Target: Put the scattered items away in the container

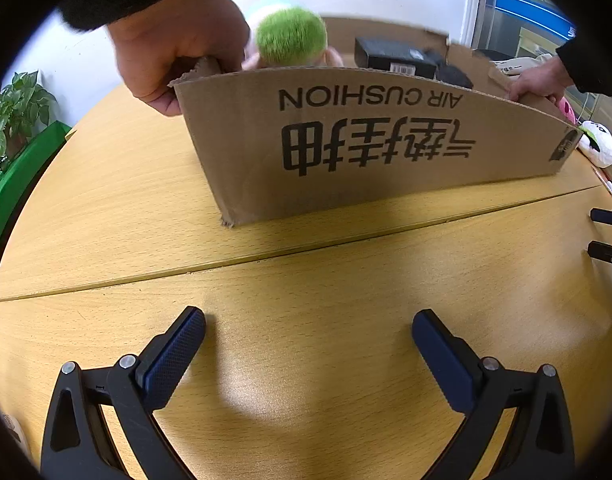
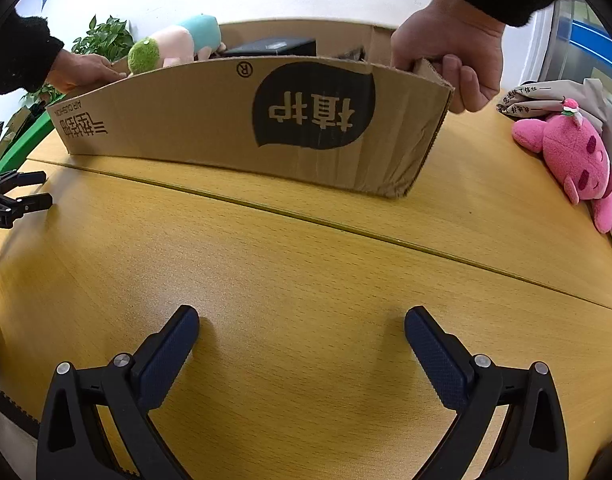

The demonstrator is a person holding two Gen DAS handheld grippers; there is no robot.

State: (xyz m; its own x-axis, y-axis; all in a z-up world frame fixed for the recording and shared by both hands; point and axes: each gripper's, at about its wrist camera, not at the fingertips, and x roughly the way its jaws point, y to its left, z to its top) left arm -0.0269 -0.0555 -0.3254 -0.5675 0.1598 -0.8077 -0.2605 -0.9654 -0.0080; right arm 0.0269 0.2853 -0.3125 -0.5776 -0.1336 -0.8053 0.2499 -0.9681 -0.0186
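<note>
Off to your right, beside the long brown cardboard box [image 2: 242, 120], the pink plush toy [image 2: 574, 156] is probably lying nearest your right gripper [image 2: 302, 334]; both it and your left gripper [image 1: 308, 332] are gaping wide, holding nothing.

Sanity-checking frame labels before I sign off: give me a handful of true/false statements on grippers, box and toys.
1. Both grippers, left gripper and right gripper, are open and hold nothing. True.
2. Two bare hands grip the cardboard box at its ends. True.
3. The box is empty. False: a green-headed plush and a black carton lie inside.
4. The pink plush is in the box. False: it lies on the table, right of the box.
5. The box print reads right way up. False: it is upside down.
</note>
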